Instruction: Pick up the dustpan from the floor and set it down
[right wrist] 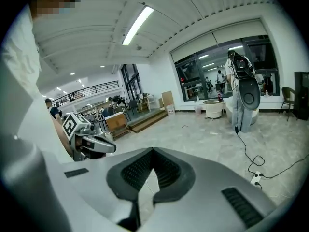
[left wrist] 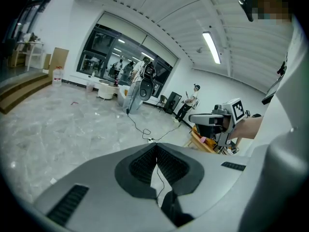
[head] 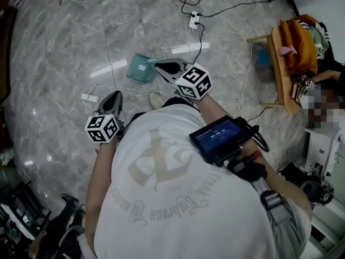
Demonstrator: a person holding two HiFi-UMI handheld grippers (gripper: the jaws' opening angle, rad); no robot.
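Note:
A teal dustpan [head: 140, 68] lies on the grey marble floor ahead of the person. In the head view my right gripper [head: 160, 65] is held up in the air, its tip over the dustpan's right edge, jaws together with nothing between them. The right gripper view shows the right gripper [right wrist: 153, 150] shut and empty, pointing across the room. My left gripper [head: 114, 94] hovers lower left of the dustpan. Seen in its own view, the left gripper [left wrist: 156, 145] has its pads meeting with nothing held. The dustpan shows in neither gripper view.
A white power strip [head: 194, 19] and black and white cables trail over the floor beyond the dustpan; a second strip [head: 89, 97] lies at the left. A wooden bench [head: 276, 53] with an orange bag stands at the right. A tall fan [left wrist: 140, 92] stands farther off.

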